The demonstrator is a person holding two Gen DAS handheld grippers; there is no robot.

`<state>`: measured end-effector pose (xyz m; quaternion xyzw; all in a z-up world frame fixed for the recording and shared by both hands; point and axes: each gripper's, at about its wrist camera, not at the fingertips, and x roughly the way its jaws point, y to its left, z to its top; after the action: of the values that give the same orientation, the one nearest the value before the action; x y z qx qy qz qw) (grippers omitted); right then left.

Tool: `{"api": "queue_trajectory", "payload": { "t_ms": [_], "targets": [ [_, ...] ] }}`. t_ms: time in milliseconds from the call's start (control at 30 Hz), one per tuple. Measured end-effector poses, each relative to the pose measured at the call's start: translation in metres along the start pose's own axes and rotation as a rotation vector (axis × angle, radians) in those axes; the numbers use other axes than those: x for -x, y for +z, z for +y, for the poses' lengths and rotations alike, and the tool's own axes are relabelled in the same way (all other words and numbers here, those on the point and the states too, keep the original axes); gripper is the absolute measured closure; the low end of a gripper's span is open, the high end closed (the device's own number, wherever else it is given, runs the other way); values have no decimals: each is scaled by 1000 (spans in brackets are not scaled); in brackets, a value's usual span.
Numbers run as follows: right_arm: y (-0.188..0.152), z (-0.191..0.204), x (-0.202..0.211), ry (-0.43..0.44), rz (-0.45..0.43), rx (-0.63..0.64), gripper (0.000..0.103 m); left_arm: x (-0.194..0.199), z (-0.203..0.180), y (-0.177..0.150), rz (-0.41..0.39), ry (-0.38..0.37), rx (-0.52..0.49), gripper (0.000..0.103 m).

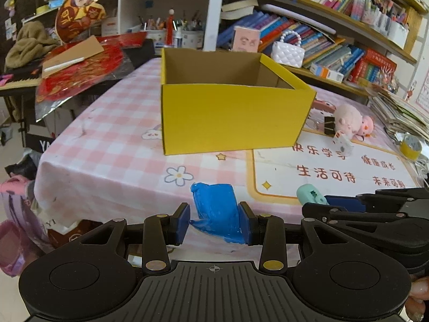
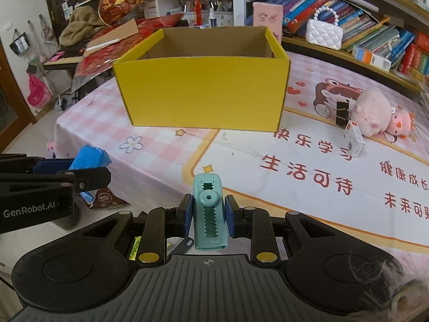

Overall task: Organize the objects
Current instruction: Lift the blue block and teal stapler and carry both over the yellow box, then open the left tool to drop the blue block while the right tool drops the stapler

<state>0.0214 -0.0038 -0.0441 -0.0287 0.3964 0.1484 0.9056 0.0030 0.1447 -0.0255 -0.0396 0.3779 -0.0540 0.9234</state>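
Pink-and-white checked cloth covers the desk [image 2: 150, 150], with a printed cartoon panel and red lettering toward its right half. Shelves of books [image 2: 375, 35] run behind the desk's far and right edges, and a heap of red printed sheets [image 1: 80, 75] lies off its left far corner.

On the cloth, toward the far edge and left of the lettering, stands a yellow cardboard box [image 2: 203, 91], open at the top; none of its contents can be seen from either view. Near the right edge, a pale pink plush toy [image 2: 372, 112] lies with a smaller pink plush [image 2: 400, 124] touching it. Just beside them stand a black binder clip [image 2: 342, 114] and a small white carton [image 2: 355, 139], tilted. A white quilted handbag [image 2: 324, 33] with a bead handle sits on the shelf beyond the far right corner.

Over the near edge, the left gripper [image 1: 214, 221] pinches a crumpled blue packet [image 1: 215, 212], both blue pads pressed to its sides; the packet is clear of the cloth. Beside it on the right, the right gripper [image 2: 207, 220] is pressed together on a mint-green pencil sharpener [image 2: 208, 209], held upright between the pads with its hole facing the camera. Both held things sit on the near side of the yellow box, well apart from it.
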Motion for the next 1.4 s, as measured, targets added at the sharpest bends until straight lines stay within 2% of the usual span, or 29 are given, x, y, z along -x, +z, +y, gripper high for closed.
{"api": "queue_trajectory", "payload": {
  "t_ms": [233,400,633,900,1100,1400],
  "targets": [
    [3,-2,3,-36,-8,-27,80,2,0,12,-47,-21,-3,66],
    [20,-9,2,-46,-38,-44,80,1,-1,33,-98,-34,2,66],
    [73,-26,-7,-45,-140,-58,80,-8,-4,74,-168,-17,-13,66],
    [137,-43,-30,-16,-226,-22,80,-42,-7,122,-211,15,-20,66],
    [170,-51,-61,24,-219,29,80,-75,-10,143,-198,48,-29,66],
    [197,-56,-111,90,-152,121,80,-119,-14,154,-112,98,-42,66]
  ]
}}
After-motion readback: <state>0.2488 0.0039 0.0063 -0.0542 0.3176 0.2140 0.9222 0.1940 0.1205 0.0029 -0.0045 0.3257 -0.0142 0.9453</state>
